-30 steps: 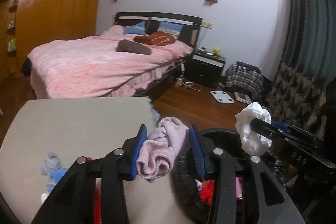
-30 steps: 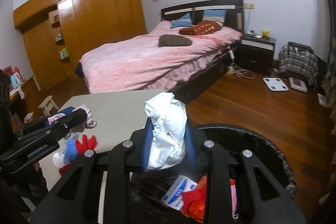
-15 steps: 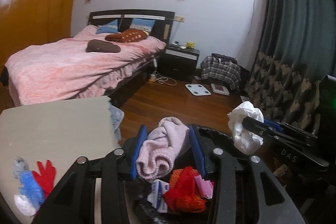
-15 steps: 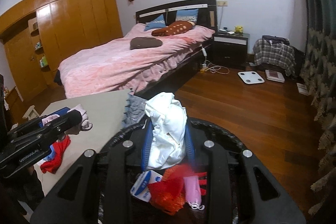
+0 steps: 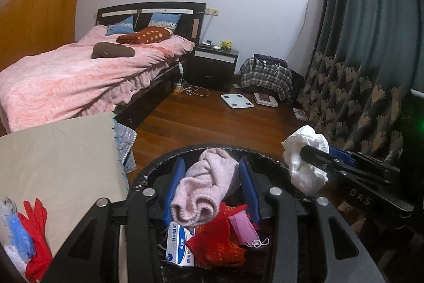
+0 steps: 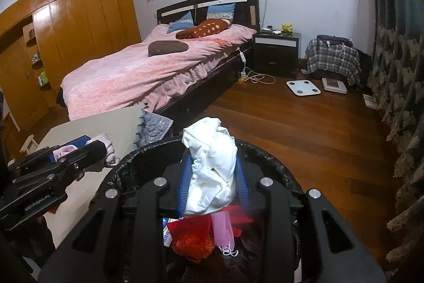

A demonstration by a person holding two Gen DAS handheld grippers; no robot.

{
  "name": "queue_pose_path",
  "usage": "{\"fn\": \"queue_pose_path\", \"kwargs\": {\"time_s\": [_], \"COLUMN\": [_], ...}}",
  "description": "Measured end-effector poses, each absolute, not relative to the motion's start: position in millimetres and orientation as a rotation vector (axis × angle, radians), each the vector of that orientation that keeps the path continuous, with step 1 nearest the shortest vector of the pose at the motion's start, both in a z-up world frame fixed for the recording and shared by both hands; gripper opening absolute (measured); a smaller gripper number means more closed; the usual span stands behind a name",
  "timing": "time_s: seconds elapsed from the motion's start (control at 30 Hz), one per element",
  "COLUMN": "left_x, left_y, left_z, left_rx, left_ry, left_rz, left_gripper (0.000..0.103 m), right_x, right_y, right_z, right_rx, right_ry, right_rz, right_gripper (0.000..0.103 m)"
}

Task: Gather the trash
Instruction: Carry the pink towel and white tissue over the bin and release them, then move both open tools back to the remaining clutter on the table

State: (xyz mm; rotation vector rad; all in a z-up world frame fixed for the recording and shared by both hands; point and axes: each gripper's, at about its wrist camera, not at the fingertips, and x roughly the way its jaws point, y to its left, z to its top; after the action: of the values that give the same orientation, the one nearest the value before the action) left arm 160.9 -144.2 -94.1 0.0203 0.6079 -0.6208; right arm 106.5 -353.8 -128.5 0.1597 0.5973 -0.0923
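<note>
1. Left tool (image 5: 210,191) is clenched on a pink sock (image 5: 204,190). The sock bulges out between the blue pads (image 5: 175,187), with its rolled cuff hanging toward 6 o'clock.
2. Right tool (image 6: 213,182) is clenched on a white wad (image 6: 212,171), crumpled cloth or paper, I cannot tell which. The wad stands up toward 12 o'clock past the fingertips.
3. Key relation: the bin (image 5: 267,154), lined with a black bag, lies directly under both tools. In both wrist views its rim (image 6: 265,150) arcs across ahead of the fingers and its open mouth fills the 6 o'clock half.
4. Already in the bin: blue-white packet (image 5: 180,247), red mesh (image 5: 220,243), pink mask (image 5: 245,227).
5. In the left view the right tool sits at 3 o'clock, with its wad over or just past the bin's right rim. In the right view the left tool sits at 9 o'clock, near the left rim beside the tabletop (image 6: 106,123). Seen from there, the sock looks less centred over the mouth than its own camera suggests.
6. Judgement: next is a drop from each tool. The right load looks better centred, and the left may need a nudge toward 3 o'clock first.
7. Still on the tabletop at 8 o'clock in the left view: red glove (image 5: 37,235), blue scrap (image 5: 18,235).
8. Risk: soft loads can snag on the pads when the tools let go.
</note>
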Motion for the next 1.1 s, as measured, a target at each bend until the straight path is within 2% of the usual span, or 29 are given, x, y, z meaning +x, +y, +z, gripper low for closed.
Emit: {"fn": "queue_pose_path", "kwargs": {"time_s": [0.1, 0.17, 0.23, 0.3, 0.37, 0.43, 0.53, 0.7, 1.1], "left_x": [160.8, 161.3, 161.9, 162.3, 161.4, 160.4, 161.0, 163.3, 167.5], "left_y": [-143.5, -140.1, -137.5, -134.0, -128.0, -118.5, -101.0, -63.5, 37.0], "left_z": [-92.4, -91.1, -89.4, -86.8, -82.9, -79.3, -76.4, -74.8, -71.2], "left_rx": [0.023, 0.018, 0.015, 0.016, 0.022, 0.023, 0.021, 0.016, -0.021], "left_ry": [0.603, 0.596, 0.593, 0.588, 0.573, 0.560, 0.553, 0.552, 0.543], "left_rz": [-0.624, -0.620, -0.614, -0.603, -0.582, -0.553, -0.508, -0.421, -0.222], "left_gripper": [0.058, 0.059, 0.060, 0.064, 0.074, 0.080, 0.085, 0.089, 0.092], "right_x": [105.7, 104.8, 104.3, 104.6, 102.5, 101.7, 105.6, 117.0, 154.5], "right_y": [-355.1, -356.1, -356.8, -356.7, -354.3, -349.9, -340.1, -312.0, -214.2], "right_z": [-130.8, -130.7, -130.2, -128.6, -126.3, -123.9, -122.5, -119.8, -111.0], "right_rx": [0.162, 0.168, 0.168, 0.167, 0.168, 0.165, 0.165, 0.144, 0.071], "right_ry": [0.599, 0.593, 0.588, 0.581, 0.561, 0.543, 0.541, 0.551, 0.564], "right_rz": [-0.111, -0.121, -0.128, -0.138, -0.154, -0.158, -0.131, -0.070, 0.110], "right_gripper": [0.043, 0.052, 0.056, 0.068, 0.086, 0.092, 0.097, 0.097, 0.097]}}
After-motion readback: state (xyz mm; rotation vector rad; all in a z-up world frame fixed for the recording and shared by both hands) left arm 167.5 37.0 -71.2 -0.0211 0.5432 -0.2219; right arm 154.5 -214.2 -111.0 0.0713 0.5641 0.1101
